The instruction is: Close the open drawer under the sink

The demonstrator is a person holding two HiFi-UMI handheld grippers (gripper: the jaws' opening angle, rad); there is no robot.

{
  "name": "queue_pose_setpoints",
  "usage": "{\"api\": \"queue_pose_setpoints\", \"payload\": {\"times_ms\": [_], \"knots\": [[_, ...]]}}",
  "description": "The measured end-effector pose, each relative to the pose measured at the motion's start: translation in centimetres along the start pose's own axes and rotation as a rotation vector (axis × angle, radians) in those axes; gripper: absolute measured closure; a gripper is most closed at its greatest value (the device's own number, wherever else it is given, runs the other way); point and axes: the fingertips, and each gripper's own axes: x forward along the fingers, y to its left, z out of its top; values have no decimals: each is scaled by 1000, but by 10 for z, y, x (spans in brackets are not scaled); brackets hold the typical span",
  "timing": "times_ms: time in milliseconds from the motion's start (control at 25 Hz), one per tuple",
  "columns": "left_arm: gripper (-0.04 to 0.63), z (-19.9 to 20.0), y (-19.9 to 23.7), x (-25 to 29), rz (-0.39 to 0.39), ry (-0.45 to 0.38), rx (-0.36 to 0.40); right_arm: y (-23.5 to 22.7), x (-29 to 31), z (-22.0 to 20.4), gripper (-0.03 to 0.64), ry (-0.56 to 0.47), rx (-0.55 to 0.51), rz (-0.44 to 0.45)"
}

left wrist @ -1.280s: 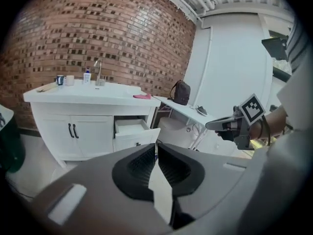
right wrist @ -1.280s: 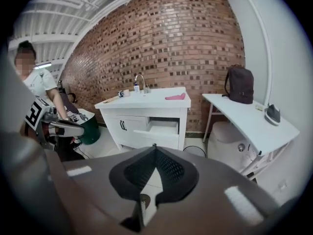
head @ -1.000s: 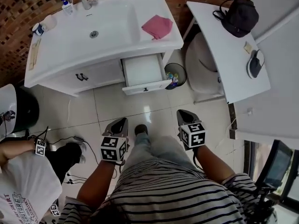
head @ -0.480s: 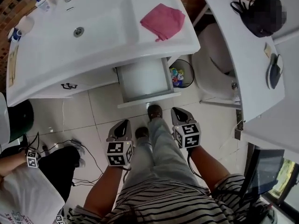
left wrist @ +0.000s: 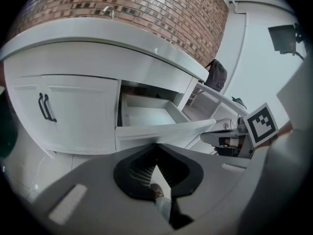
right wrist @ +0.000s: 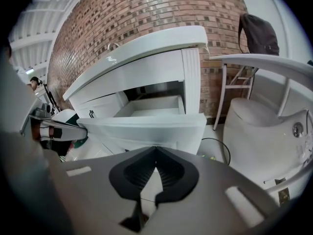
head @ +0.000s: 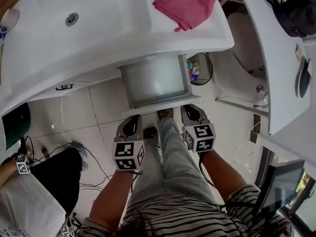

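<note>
Under the right side of the white sink counter (head: 98,38) the white drawer (head: 155,80) stands pulled out, and its inside looks bare. Its front panel (left wrist: 161,133) fills the middle of the left gripper view and shows again as the front panel (right wrist: 146,129) in the right gripper view. My left gripper (head: 133,120) is shut on nothing, a short way before the front's left part. My right gripper (head: 190,108) is shut too and hangs just off the front's right corner. Neither touches the drawer. A pink cloth (head: 185,5) lies on the counter.
A small bin (head: 198,68) with litter stands right of the drawer, beside a white toilet (head: 244,43). A white shelf (head: 276,68) with a black bag (head: 296,11) runs along the right. Cabinet doors with black handles (left wrist: 44,106) are left of the drawer. Another person (head: 34,191) and floor cables (head: 74,147) are at lower left.
I have stepped closer to the sink, and both grippers have come forward from mid-floor to just before the drawer front. The drawer has stayed open.
</note>
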Motion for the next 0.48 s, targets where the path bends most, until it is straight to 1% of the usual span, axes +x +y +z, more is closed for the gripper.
{"api": "queue_pose_setpoints", "payload": {"times_ms": [280,480], "knots": [[580,16,8,13,26,-33,-38,-5,16,15,615,-23,-1,27],[580,28,14,26,41,-52,-49,-9,29,27,615,-42,1,42]]}}
